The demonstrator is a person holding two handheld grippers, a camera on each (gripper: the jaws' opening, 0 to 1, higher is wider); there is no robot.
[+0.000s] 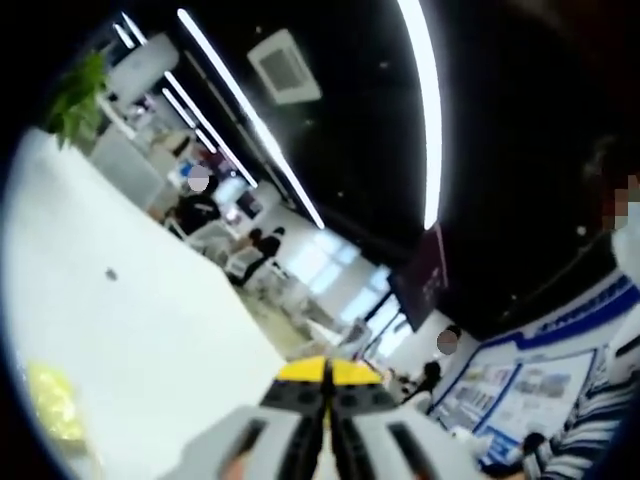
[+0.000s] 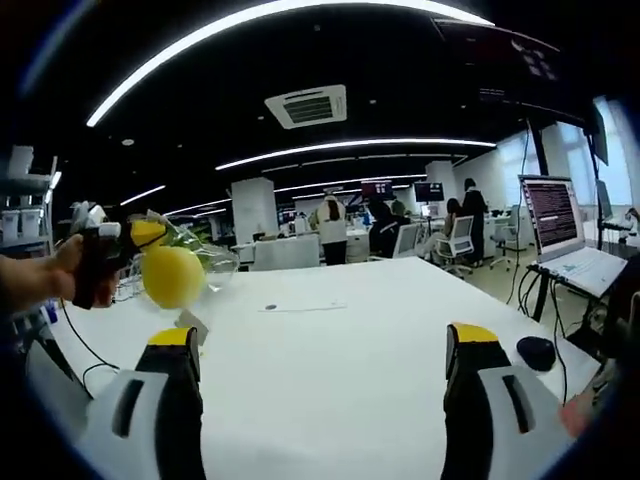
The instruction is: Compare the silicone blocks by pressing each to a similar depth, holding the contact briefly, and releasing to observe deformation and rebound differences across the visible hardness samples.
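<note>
In the right gripper view a yellow rounded lump (image 2: 172, 277) shows above the white table (image 2: 350, 400) at the left. Close beside it is my left gripper (image 2: 148, 232), held in a hand; whether they touch I cannot tell. My right gripper (image 2: 322, 340) stands open over the bare table with nothing between its yellow-tipped jaws. In the left gripper view my left gripper (image 1: 325, 372) has its jaws together with nothing visible between them, pointing up and away from the table (image 1: 130, 330). A blurred yellow thing (image 1: 50, 400) lies at the lower left.
An open laptop (image 2: 562, 228) stands at the table's right edge, with a black mouse (image 2: 540, 352) nearer. A sheet of paper (image 2: 298, 306) lies mid-table, a small white card (image 2: 190, 325) and a black cable (image 2: 85, 350) at the left. People and office chairs fill the background.
</note>
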